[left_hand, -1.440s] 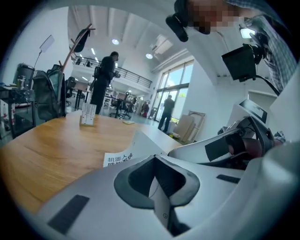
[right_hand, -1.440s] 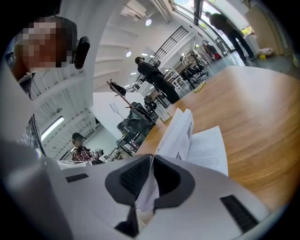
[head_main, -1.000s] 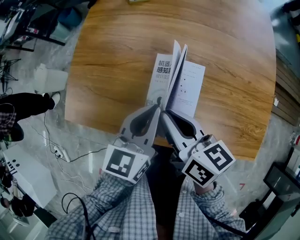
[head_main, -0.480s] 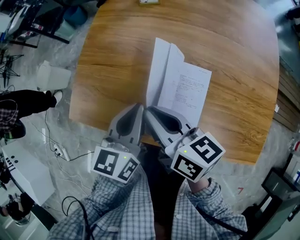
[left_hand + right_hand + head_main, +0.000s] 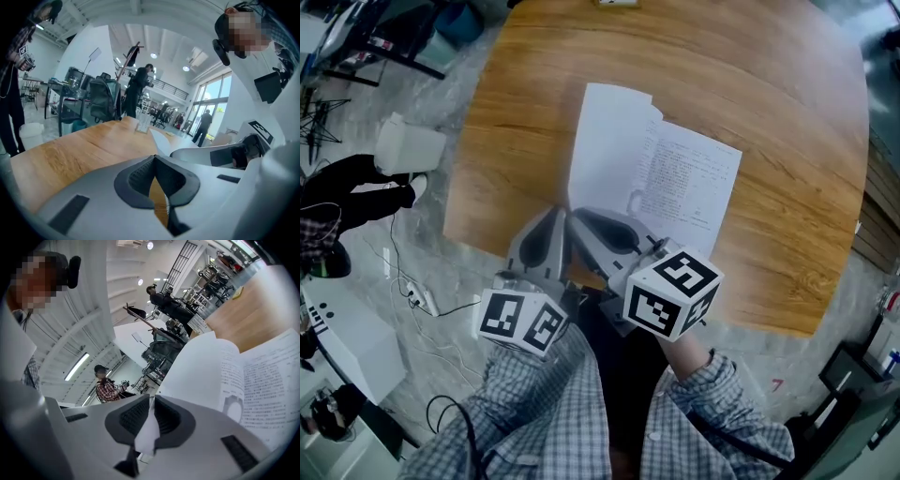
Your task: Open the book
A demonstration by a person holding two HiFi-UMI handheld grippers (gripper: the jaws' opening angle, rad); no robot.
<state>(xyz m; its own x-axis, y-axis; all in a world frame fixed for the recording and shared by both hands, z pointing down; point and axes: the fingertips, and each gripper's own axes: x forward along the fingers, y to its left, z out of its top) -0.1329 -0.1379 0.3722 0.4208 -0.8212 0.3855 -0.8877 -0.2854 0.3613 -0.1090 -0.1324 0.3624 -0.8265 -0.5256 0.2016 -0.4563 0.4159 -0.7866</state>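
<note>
Pinching a blank leaf point(image 5: 605, 141) at its near corner, the right tool point(image 5: 151, 401) holds it raised, I think to fold it toward 9 o'clock. The left tool point(image 5: 154, 158), pressed together, waits just beside. The book point(image 5: 689, 183) lies open on the surface point(image 5: 525, 112) at 12 o'clock; its print is too small to read.

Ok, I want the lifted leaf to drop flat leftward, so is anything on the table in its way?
No object lies on the bare table left of the book. Only the left gripper, beside the lifted leaf that the right gripper pinches, sits near that landing spot.
</note>
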